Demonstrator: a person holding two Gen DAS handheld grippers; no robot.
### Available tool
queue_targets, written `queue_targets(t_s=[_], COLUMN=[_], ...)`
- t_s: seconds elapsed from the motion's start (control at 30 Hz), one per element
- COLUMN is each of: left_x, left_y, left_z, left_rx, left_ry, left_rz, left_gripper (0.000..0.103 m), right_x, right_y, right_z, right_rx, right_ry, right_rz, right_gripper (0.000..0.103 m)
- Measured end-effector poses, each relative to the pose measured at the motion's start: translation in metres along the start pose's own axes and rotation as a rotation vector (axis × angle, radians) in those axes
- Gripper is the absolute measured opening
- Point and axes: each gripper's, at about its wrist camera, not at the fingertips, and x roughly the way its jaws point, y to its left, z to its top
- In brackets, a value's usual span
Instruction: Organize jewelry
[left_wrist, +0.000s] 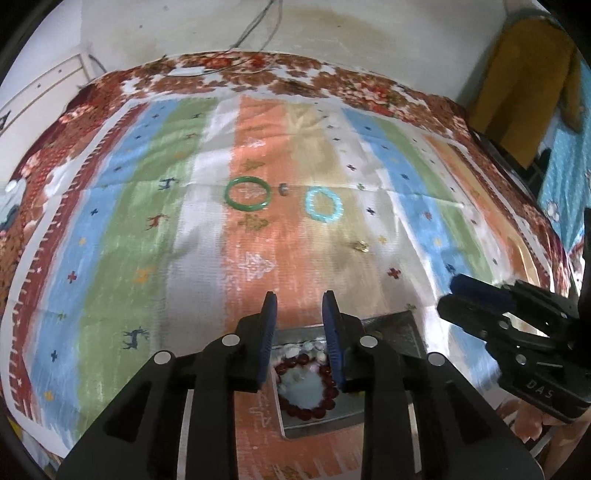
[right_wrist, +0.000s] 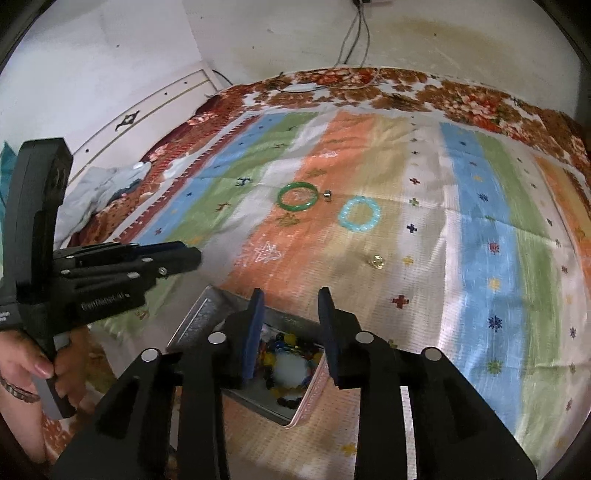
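A green bangle, a small silver ring, a light-blue bead bracelet and a small gold piece lie on the striped cloth. An open metal tin sits near me; it holds a dark-red bead bracelet and pale beads, and colourful beads. My left gripper is open and empty above the tin. My right gripper is open and empty over the tin.
The striped cloth lies over a floral bedspread. A white wall with cables is behind. A white cupboard stands at the left, a yellow garment hangs at the right.
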Motion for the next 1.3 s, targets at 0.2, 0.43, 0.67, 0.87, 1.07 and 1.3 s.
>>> queue_targets(t_s=[0.2, 0.43, 0.67, 0.87, 1.07, 1.3], left_x=[0.003, 0.012, 0.028, 0.042, 0.053, 0.065], left_y=[0.001, 0.006, 0.025, 0.033, 0.036, 0.041], left_z=[0.002, 0.010, 0.030, 0.043, 0.054, 0.065], left_rx=[-0.002, -0.009, -0.040, -0.042, -0.035, -0.044], left_ry=[0.005, 0.017, 0.037, 0.049, 0.047, 0.041], left_rz=[0.004, 0.034, 0.082, 0.118, 0.141, 0.155], left_gripper=[0.036, 0.038, 0.038, 0.042, 0.047, 0.052], right_x=[0.007, 0.020, 0.032, 0.045, 0.060, 0.073], right_y=[-0.005, -0.014, -0.025, -0.031, -0.041, -0.049], right_z=[0.000, 0.004, 0.013, 0.023, 0.033, 0.045], right_rx=[0.012, 0.018, 0.036, 0.030, 0.045, 0.046], right_ry=[0.016, 0.034, 0.040, 0.045, 0.065, 0.054], right_rz=[-0.013, -0.043, -0.058, -0.079, -0.099, -0.148], right_gripper=[0.039, 0.042, 0.044, 0.047, 0.047, 0.050])
